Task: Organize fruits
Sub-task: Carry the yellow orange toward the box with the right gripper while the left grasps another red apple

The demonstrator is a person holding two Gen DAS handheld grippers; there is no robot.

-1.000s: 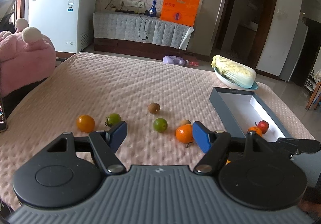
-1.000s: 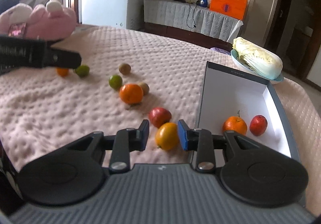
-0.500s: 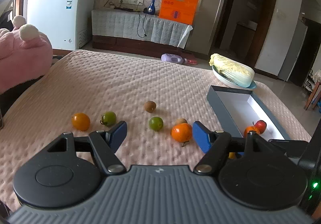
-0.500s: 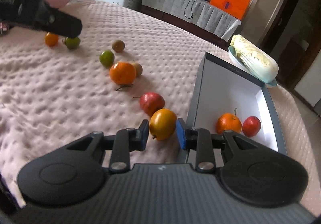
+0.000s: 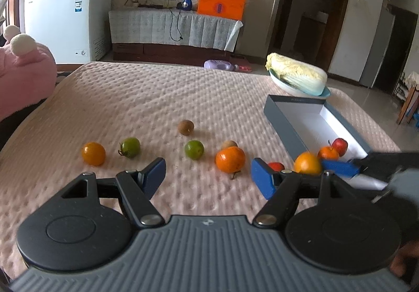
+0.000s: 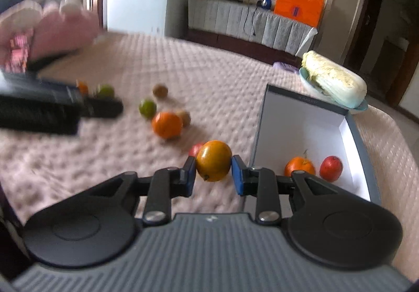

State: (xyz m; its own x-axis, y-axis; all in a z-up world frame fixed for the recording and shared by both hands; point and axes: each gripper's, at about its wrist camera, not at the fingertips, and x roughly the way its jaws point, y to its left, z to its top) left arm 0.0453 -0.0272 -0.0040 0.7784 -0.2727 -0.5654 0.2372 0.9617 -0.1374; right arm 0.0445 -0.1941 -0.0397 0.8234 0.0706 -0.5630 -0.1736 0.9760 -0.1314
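Observation:
My right gripper is shut on a yellow-orange fruit and holds it above the pink bedspread, just left of the grey box. The box holds an orange and a red apple. A red apple lies behind the held fruit. My left gripper is open and empty above the bedspread. Ahead of it lie a large orange, a lime, a green fruit, a small orange and two brown fruits.
A cabbage on a blue plate sits beyond the box at the bed's far right edge. A pink plush toy lies at the left edge. A white freezer and a covered cabinet stand behind the bed.
My right gripper has lifted the yellow-orange fruit off the bedspread and carried it up beside the box. My left gripper has drawn back a little and stays open.

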